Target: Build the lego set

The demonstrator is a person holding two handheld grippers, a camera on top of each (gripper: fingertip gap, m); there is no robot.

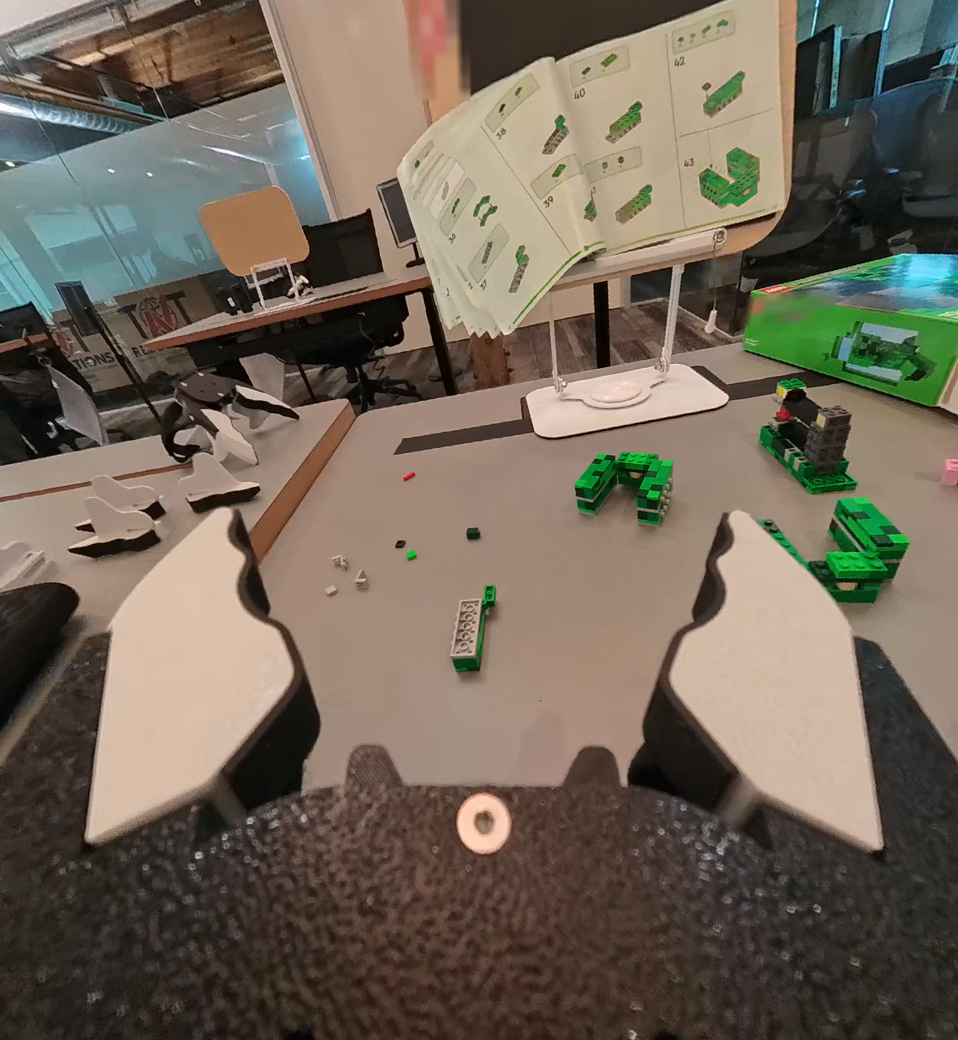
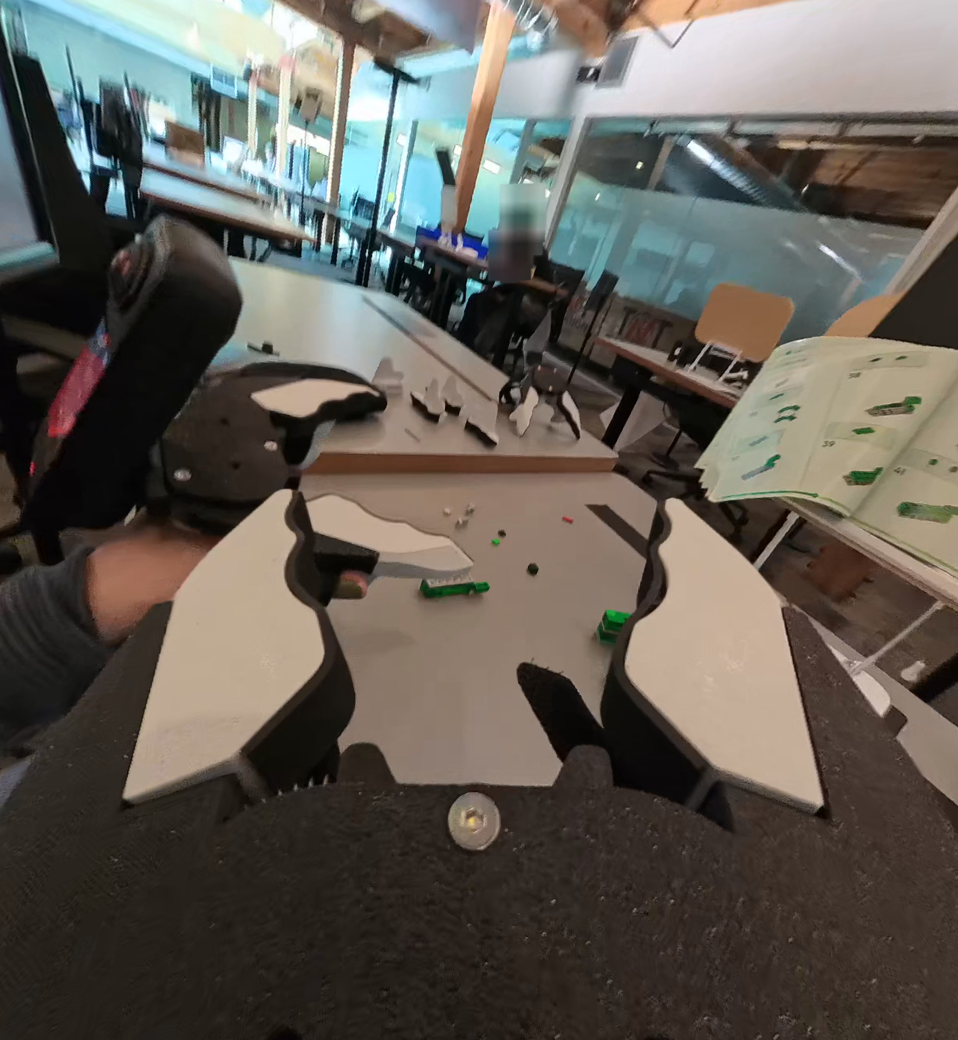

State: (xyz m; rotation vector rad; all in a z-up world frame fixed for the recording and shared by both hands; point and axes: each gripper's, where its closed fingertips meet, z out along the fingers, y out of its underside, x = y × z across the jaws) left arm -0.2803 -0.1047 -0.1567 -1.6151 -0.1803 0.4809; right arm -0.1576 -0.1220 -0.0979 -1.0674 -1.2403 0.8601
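While both your grippers, left & right, gape wide w/ nothing held, bare table surrounds the centre-frame grey-green strip.

left gripper: jaws spread wide, empty, held above table | right gripper: jaws wide apart, empty | hand gripped left handle

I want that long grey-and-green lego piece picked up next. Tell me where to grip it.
Grip the grey-and-green piece across its narrow width at mid-length, coming from above. It lies flat, lengthwise between the open left gripper fingers, with bare table on both long sides.
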